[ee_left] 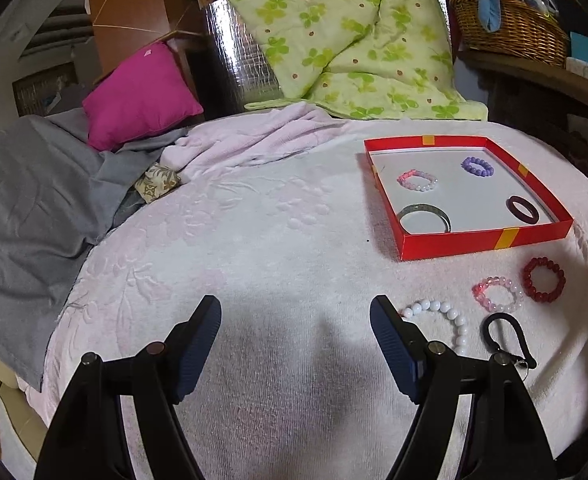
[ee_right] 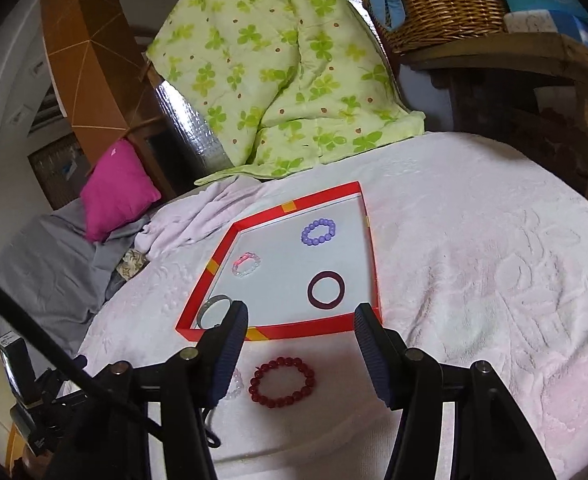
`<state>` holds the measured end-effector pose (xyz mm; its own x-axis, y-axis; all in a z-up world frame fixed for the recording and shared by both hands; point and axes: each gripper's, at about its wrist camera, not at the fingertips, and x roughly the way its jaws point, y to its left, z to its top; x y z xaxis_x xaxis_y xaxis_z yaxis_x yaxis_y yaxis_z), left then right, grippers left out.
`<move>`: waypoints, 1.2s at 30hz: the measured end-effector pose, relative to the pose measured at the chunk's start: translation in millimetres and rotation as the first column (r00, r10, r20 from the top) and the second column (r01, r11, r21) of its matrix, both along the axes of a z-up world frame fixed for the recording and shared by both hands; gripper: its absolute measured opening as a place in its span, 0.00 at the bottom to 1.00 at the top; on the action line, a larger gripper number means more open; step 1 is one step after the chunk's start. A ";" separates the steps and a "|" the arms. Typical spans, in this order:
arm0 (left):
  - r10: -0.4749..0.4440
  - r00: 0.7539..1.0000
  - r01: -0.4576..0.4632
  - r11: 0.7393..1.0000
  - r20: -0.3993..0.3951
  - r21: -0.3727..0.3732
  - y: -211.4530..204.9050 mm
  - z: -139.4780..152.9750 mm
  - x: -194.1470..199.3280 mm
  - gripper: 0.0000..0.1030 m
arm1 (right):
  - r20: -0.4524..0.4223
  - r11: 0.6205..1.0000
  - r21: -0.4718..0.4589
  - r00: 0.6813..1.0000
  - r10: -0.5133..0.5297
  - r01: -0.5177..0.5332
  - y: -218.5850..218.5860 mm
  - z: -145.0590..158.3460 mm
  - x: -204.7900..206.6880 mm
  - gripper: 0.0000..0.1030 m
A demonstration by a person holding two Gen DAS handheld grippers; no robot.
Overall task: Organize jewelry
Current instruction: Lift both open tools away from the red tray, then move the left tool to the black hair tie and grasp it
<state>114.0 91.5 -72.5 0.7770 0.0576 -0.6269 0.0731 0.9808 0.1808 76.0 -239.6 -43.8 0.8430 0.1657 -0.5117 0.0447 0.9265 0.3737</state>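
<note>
Nearest in the right wrist view, the right gripper (ee_right: pixel 300 344) hangs with its fingers spread wide and nothing between them. Directly under the gap, toward six o'clock, lies the dark red bead bracelet (ee_right: pixel 281 382) on the pale pink bed cover (ee_right: pixel 474 260). At about nine o'clock from it, a clear pink bracelet (ee_right: pixel 235 384) peeks out from behind the left-hand finger.

In the left wrist view the left gripper (ee_left: pixel 296 340) is likewise spread and empty, over bare cover. Off at its three o'clock sit the loose pieces: a white bead bracelet (ee_left: pixel 440 314) partly hidden by the finger, a black cord loop (ee_left: pixel 506 334) just beside it, then the pink one and the red one, these last two touching or nearly so.

Farther out, at twelve o'clock from the right gripper, the red tray (ee_right: pixel 294 330) already holds four pieces, well apart: a green bangle (ee_right: pixel 211 310) in the near left corner, a dark maroon ring bangle (ee_right: pixel 326 289), a pink-white bead bracelet (ee_right: pixel 245 264) and a purple bead bracelet (ee_right: pixel 318 232).

The sorting looks about half done, with four pieces left on the bed. The step in hand seems to be picking the red bracelet. The next move calls for lowering the right fingers, pinching one side of the bead ring without snagging the towelling or dragging the pink neighbour, then lifting over the tray's near wall to a free spot.
</note>
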 end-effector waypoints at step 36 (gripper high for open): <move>-0.252 0.965 0.245 0.964 -0.065 -0.101 -65.0 -10.8 -9.6 0.75 | -0.210 0.988 0.145 0.975 0.073 -0.043 -10.2 -43.0 21.5 0.58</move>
